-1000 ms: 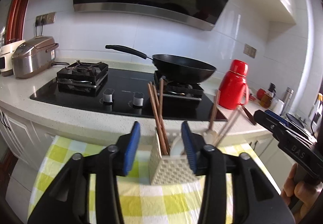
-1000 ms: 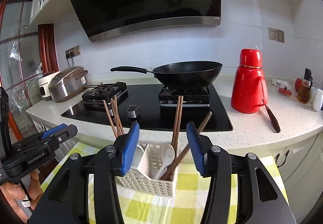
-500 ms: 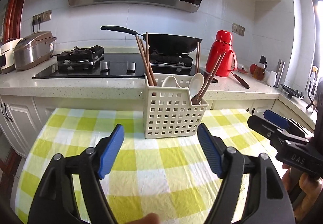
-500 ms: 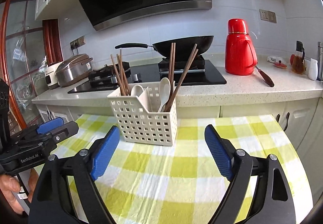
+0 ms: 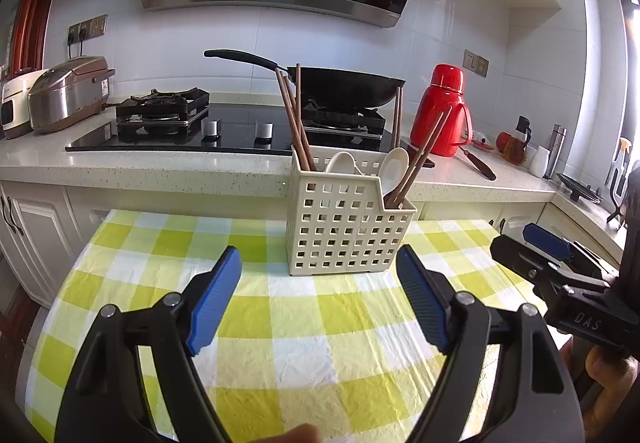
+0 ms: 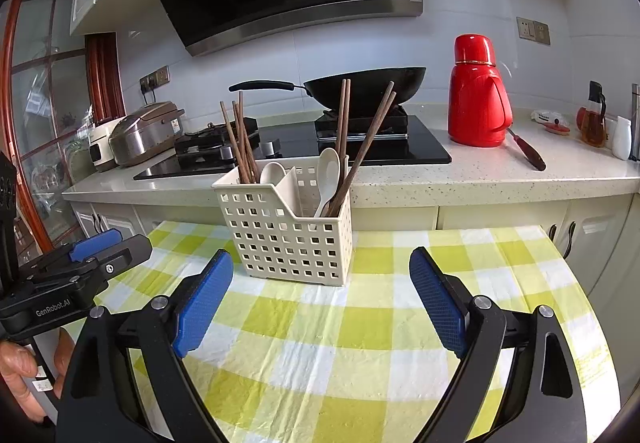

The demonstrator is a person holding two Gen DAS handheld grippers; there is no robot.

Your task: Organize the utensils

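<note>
Blue ribbed pads line the black fingers of the left gripper (image 5: 320, 299), whose jaws are opening at this moment, the last bit of widening, with only the checked cloth between them. The right gripper (image 6: 322, 301) stands spread wide as well, and nothing lies between its fingers either. Each gripper shows in the other's camera: the right one at the right edge of the left view with a hand (image 5: 608, 383) below it, the left one at the left edge of the right view above a hand (image 6: 24, 379).

Under both pairs of fingers lies a yellow-green and white checked tablecloth (image 6: 360, 323) covering the table. Just beyond the fingertips, roughly centred ahead of the left gripper and slightly left of centre ahead of the right one, a cream perforated utensil basket (image 5: 344, 231) stands upright on the cloth, touching neither gripper. A partition divides it. In it stand brown chopsticks (image 6: 240, 139), some leaning left and some leaning right, and two white spoons (image 6: 328, 175) with bowls upward.

Farther off, past the basket, runs a speckled kitchen worktop (image 6: 500, 175) with a black hob. On it sit a black wok (image 6: 368, 83), a red thermos jug (image 6: 478, 103) and a metallic rice cooker (image 6: 144, 133).
</note>
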